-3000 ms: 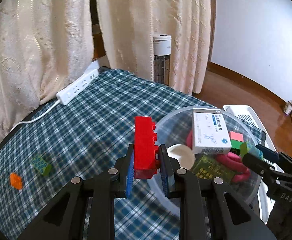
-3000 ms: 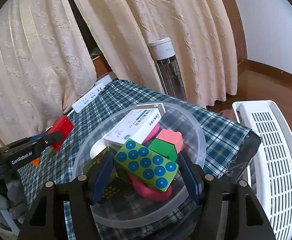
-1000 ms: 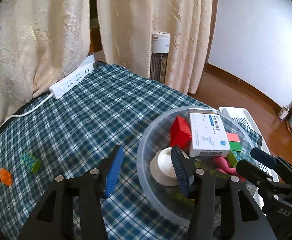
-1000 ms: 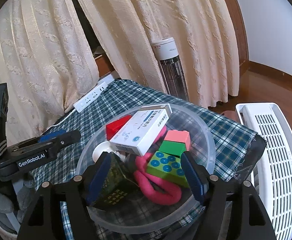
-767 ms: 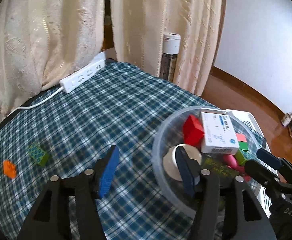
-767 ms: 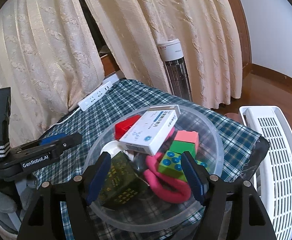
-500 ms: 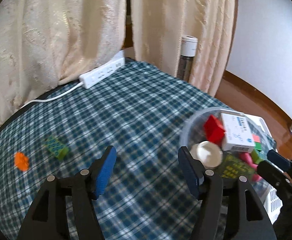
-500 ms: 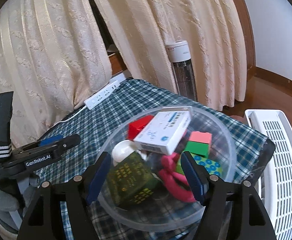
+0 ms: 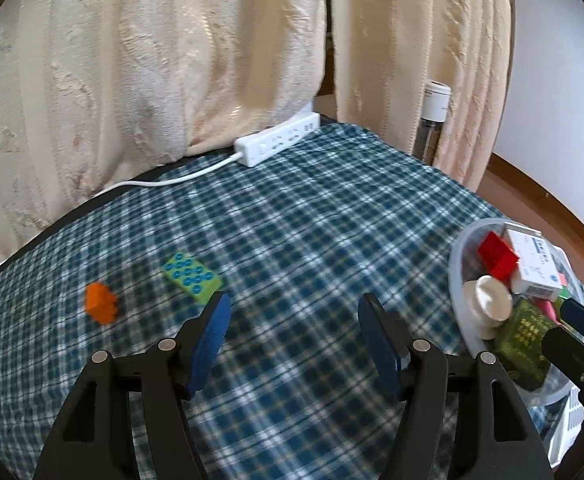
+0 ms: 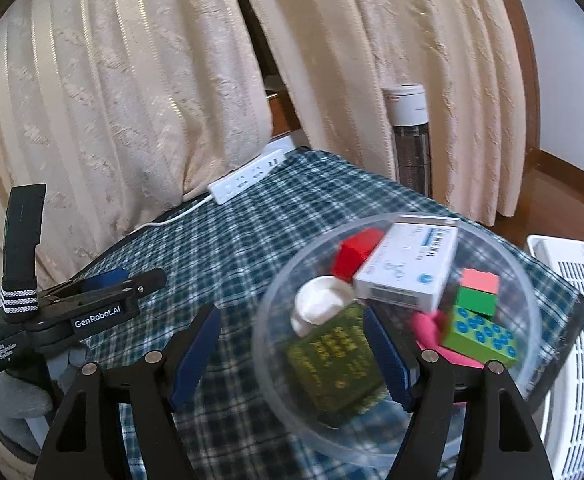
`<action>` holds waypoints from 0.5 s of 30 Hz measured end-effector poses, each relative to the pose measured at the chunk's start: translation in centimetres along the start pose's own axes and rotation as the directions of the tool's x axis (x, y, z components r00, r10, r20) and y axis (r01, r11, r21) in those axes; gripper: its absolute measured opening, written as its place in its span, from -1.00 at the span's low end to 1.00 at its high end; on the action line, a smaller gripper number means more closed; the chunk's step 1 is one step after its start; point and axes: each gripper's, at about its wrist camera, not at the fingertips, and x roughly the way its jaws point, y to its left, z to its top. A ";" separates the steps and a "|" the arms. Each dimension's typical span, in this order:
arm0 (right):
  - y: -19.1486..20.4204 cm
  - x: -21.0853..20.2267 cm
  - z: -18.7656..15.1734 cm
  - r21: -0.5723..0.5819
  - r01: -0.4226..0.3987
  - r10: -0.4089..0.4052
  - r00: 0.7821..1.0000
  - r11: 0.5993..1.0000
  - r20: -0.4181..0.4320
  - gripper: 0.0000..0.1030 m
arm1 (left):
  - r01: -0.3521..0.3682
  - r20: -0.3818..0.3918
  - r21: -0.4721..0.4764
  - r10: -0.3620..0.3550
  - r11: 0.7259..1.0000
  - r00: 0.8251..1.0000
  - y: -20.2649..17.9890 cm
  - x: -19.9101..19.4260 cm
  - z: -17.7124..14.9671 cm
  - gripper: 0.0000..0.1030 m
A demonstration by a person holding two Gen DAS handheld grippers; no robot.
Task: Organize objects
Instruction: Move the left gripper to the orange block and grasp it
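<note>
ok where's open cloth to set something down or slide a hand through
Bare checked cloth runs between the power strip at the back, the green brick and orange brick on the left, and the clear bowl on the right. The bowl itself is packed full.

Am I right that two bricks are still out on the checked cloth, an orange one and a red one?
Not quite. The orange brick is there, but its neighbour on the checked cloth is a green brick with blue studs, not red. The left wrist view shows both. The red brick already lies in the clear bowl.
</note>
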 end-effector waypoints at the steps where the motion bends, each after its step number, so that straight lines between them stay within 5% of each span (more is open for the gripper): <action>1: 0.3 0.2 0.0 -0.006 -0.005 0.005 1.000 1.000 -0.002 0.55 | -0.005 0.000 -0.005 0.005 1.000 1.000 0.4 0.0 -0.1 0.32; 15: 5.8 4.1 -0.5 -0.057 -0.115 0.109 0.989 0.992 -0.099 0.79 | -0.058 -0.016 -0.073 0.057 0.996 0.998 5.9 0.0 -1.0 0.32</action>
